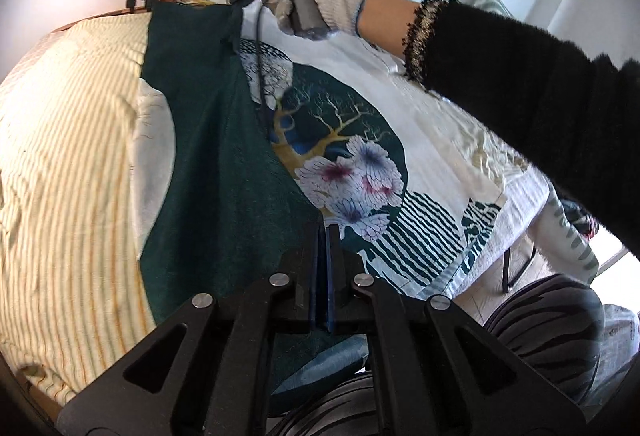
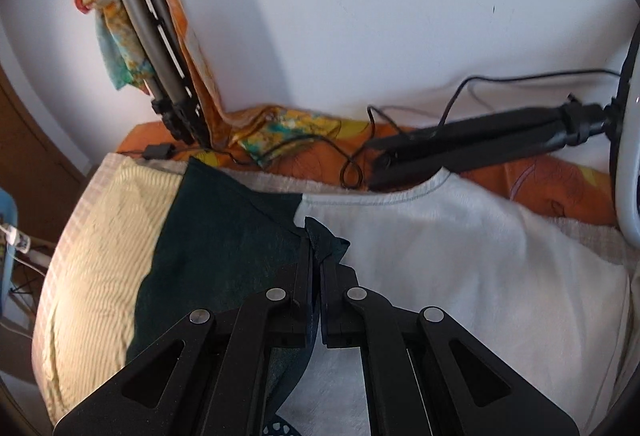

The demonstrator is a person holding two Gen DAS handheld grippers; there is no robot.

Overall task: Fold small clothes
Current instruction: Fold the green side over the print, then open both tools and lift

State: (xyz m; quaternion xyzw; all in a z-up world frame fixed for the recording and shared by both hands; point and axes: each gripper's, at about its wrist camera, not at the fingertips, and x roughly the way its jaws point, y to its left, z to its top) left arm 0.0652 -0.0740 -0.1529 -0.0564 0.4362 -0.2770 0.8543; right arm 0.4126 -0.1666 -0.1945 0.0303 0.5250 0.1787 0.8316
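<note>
Two tools work one dark green cloth (image 1: 208, 156), which lies draped over a printed white fabric (image 1: 440, 140) on the bed, beside a yellow striped cover (image 1: 68, 156). Seen from the left wrist, the left tool (image 1: 323, 232) has its fingers pressed together at the near edge of the cloth; the dark fabric runs down beneath them, but whether a fold is caught between them I cannot tell. At the far end, a gloved hand (image 1: 316, 2) carries the right tool (image 2: 317, 248), which pinches a bunched corner of the green cloth; its fingers stand only slightly apart, with the fabric still between them.

The cloth's long axis runs from the near tool away to the far one, towards the wall (image 2: 360, 16), and it is narrow across. The step in hand looks like carrying one long edge over to make a lengthwise fold. To do that well, both ends should travel together at the same height, so the edge stays taut and straight. The far corner looks loosely gripped and could slip early, so it should be lowered to the bed before release. Afterwards the edges should align, with the crease parallel to the long axis.
</note>
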